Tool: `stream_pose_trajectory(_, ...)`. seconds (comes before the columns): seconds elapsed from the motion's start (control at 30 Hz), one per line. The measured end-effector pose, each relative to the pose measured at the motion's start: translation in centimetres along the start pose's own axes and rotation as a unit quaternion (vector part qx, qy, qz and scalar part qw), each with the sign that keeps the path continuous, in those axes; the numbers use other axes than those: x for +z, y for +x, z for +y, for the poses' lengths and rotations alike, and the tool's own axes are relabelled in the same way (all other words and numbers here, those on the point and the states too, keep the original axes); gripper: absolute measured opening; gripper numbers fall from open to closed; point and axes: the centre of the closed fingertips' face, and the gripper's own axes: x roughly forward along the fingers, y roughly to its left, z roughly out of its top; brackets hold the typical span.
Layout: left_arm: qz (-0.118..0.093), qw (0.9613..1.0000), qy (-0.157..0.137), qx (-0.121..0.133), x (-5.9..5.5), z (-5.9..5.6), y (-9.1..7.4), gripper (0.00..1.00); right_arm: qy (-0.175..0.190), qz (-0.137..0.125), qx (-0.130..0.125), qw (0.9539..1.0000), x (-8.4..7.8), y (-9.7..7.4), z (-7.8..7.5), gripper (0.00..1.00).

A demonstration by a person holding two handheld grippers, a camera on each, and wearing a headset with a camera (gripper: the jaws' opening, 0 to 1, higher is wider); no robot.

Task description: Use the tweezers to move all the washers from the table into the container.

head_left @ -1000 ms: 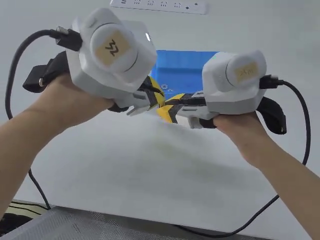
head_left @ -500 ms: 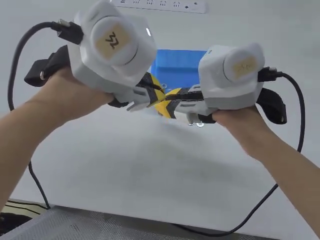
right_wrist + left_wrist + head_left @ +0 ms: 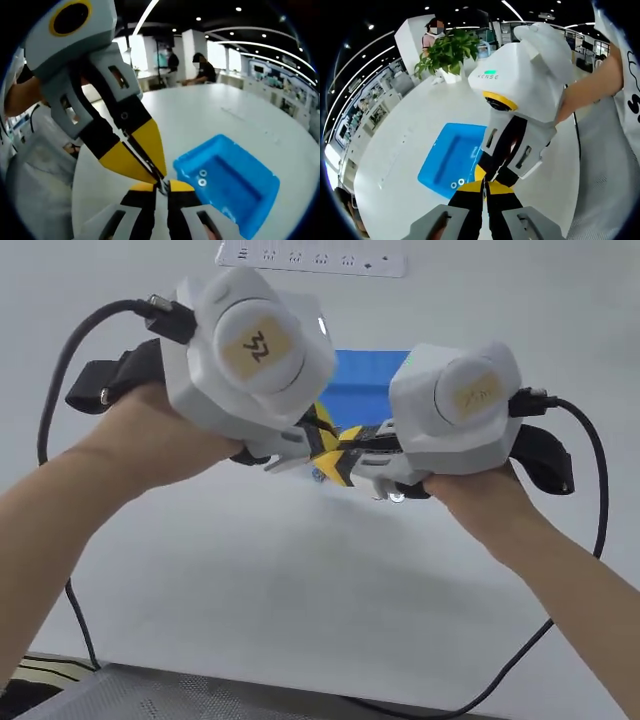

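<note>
- Left claw [image 3: 485,186] and right claw [image 3: 161,187] are meeting tip to tip above the desk [image 3: 250,580] — both clenching the tweezers [image 3: 145,162].
- Container [image 3: 260,195] is lying straight beyond the joined tips — about equally near either hand.

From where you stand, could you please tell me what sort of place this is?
Probably a large open-plan lab or showroom: long white tables, a potted plant, rows of ceiling spotlights, and people at a far table.
</note>
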Motion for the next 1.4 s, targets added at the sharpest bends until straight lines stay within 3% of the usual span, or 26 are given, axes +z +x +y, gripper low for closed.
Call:
stream_pose_trajectory(0.3, -0.005, 0.9999, 0.014, 0.004, 1.3, -0.6, -1.3, 0.00, -0.003, -0.008, -0.007, 0.9999, 1.1, -1.5, 0.6, 0.04)
stream_pose_trajectory(0.9, -0.024, 0.9969, 0.056, 0.050, 4.8, 0.5, -4.6, 0.00, -0.039, -0.053, -0.039, 0.9971, 5.1, -4.4, 0.0, 0.04)
stream_pose_trajectory(1.17, -0.035, 0.9957, 0.065, 0.056, 5.9, 1.2, -4.8, 0.00, -0.045, -0.062, -0.053, 0.9956, 5.9, -5.0, -0.9, 0.04)
stream_pose_trajectory(1.4, -0.060, 0.9947, 0.059, 0.059, 7.1, 1.9, -4.7, 0.00, -0.050, -0.067, -0.067, 0.9942, 6.2, -5.4, -2.5, 0.04)
